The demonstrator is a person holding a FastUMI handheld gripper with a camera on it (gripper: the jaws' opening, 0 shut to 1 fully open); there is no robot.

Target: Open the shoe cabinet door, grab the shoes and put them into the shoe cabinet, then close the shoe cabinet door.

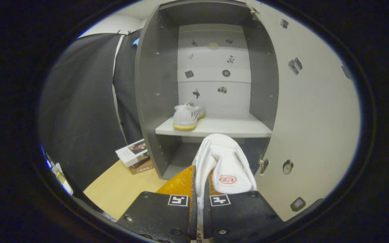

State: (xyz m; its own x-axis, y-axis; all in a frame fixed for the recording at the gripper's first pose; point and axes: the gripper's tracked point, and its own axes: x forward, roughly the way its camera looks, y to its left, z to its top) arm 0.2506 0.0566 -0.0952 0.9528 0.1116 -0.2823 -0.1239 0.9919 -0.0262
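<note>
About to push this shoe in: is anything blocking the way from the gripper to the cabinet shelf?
Nothing visible blocks it. The gripper is shut on the white shoe, the cabinet door is swung open to the right, and the shelf straight ahead is bare beside the first shoe, which sits at its left end.

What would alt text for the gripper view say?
The gripper is shut on a white shoe, held just ahead of the open shoe cabinet. Another white shoe sits on the shelf; the door stands open beside it.
</note>
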